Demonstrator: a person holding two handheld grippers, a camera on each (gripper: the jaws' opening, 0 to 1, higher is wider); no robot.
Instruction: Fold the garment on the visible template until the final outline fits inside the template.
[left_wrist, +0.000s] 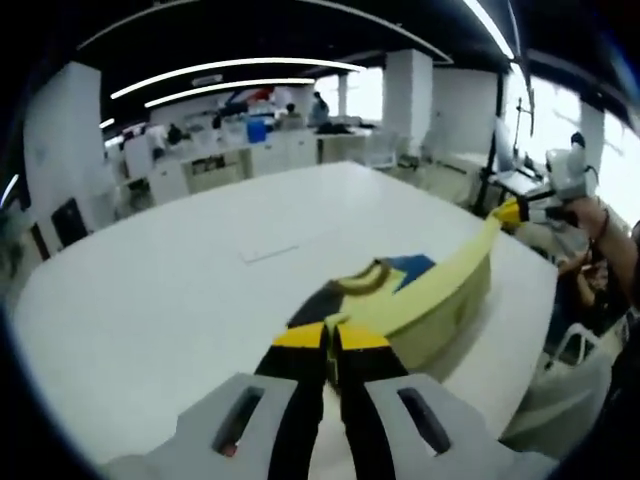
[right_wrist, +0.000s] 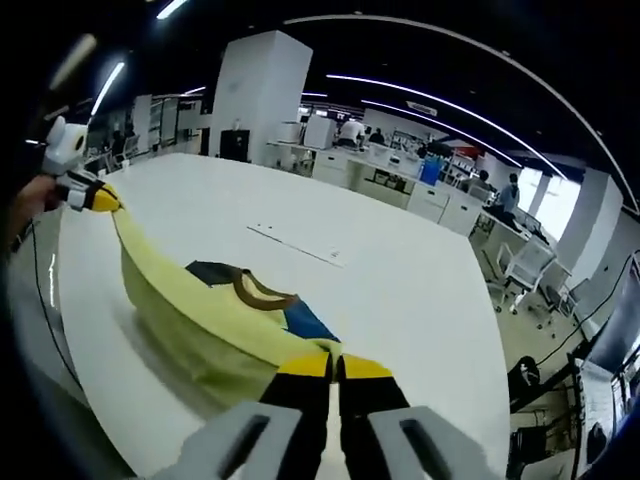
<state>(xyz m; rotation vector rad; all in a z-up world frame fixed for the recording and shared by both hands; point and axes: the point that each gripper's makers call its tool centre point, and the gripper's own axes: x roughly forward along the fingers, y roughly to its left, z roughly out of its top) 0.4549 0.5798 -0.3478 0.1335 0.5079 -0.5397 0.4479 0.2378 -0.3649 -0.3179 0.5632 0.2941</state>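
Yellow T-shirt (left_wrist: 440, 295) hangs stretched just above the white table (left_wrist: 160, 300), pinched at opposite ends by the left gripper (left_wrist: 332, 338) and right gripper (right_wrist: 334, 368), so the carry-over fold seems under way, and next comes laying it down evenly.
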